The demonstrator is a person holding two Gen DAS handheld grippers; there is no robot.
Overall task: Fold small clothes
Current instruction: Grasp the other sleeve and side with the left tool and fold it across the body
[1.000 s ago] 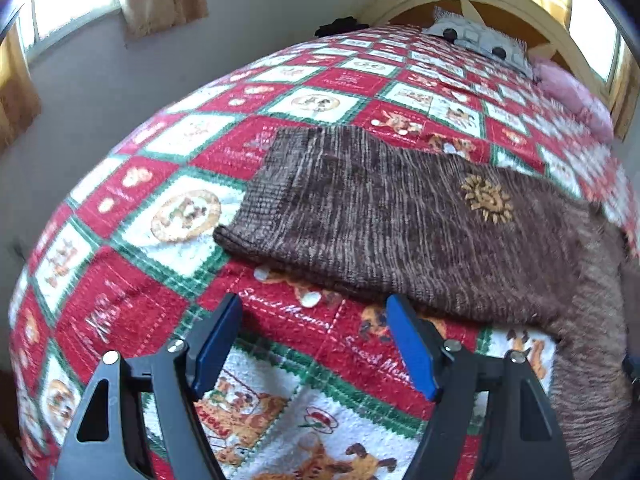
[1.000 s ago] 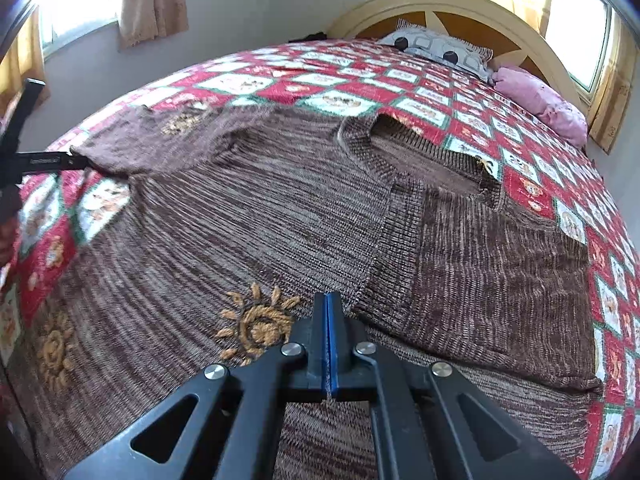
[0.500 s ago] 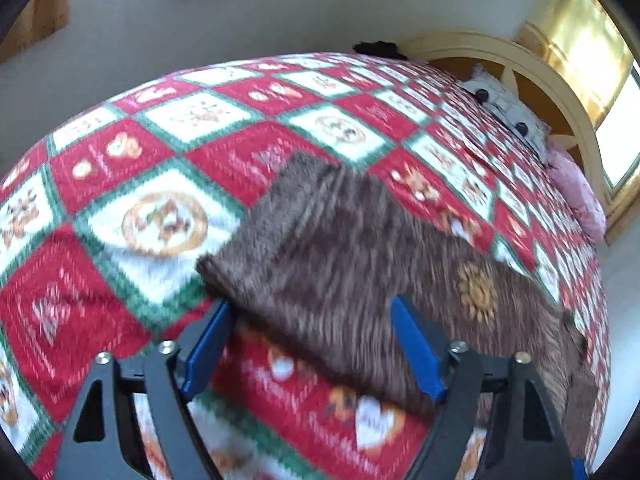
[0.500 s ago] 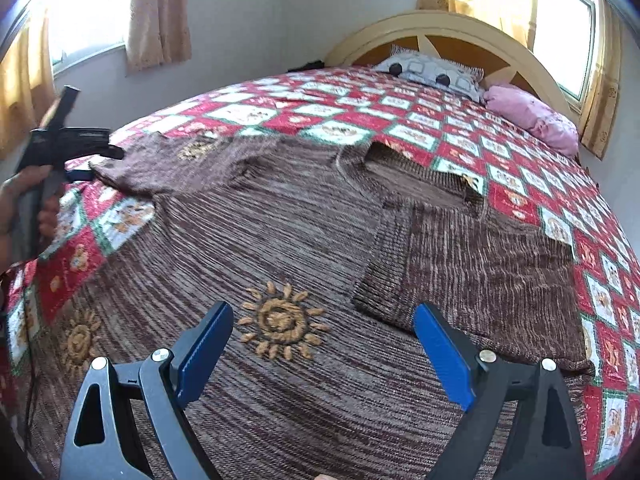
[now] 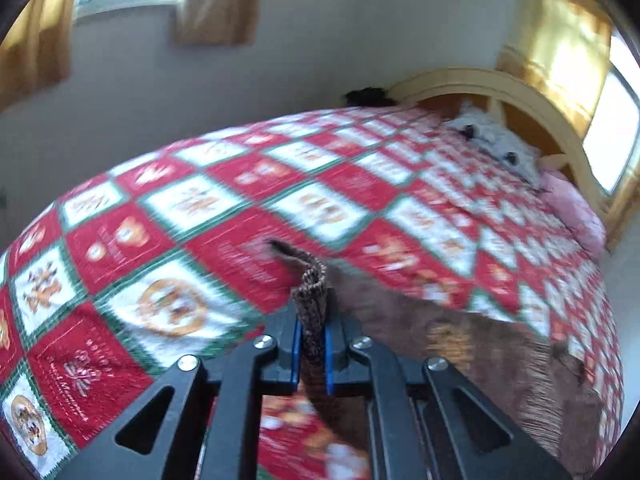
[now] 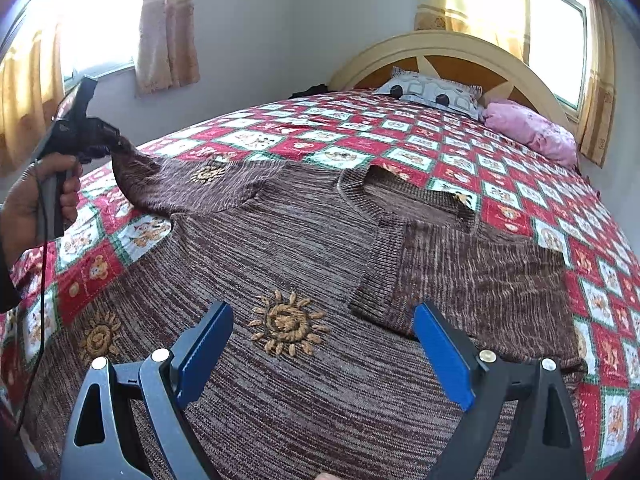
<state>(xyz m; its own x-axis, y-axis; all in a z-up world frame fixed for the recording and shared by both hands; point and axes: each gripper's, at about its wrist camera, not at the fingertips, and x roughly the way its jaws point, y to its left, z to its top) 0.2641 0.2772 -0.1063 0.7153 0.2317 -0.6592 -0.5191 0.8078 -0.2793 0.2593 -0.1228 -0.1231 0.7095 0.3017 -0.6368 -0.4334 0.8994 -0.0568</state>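
Sleeve (image 5: 312,312) pinched between left gripper (image 5: 311,354) fingers | right gripper (image 6: 324,344) spread above sweater (image 6: 304,248)

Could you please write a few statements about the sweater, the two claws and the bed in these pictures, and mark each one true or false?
1. The left claw is shut on the sleeve cuff of the brown sweater. True.
2. The right claw is clamped on the sweater's hem. False: its jaws stand wide apart over the sweater body and hold nothing.
3. The right sleeve lies folded across the sweater's body. True.
4. The sweater lies on a plain white sheet. False: it lies on a red, white and green patterned bedspread.
5. A pink pillow lies near the headboard. True.
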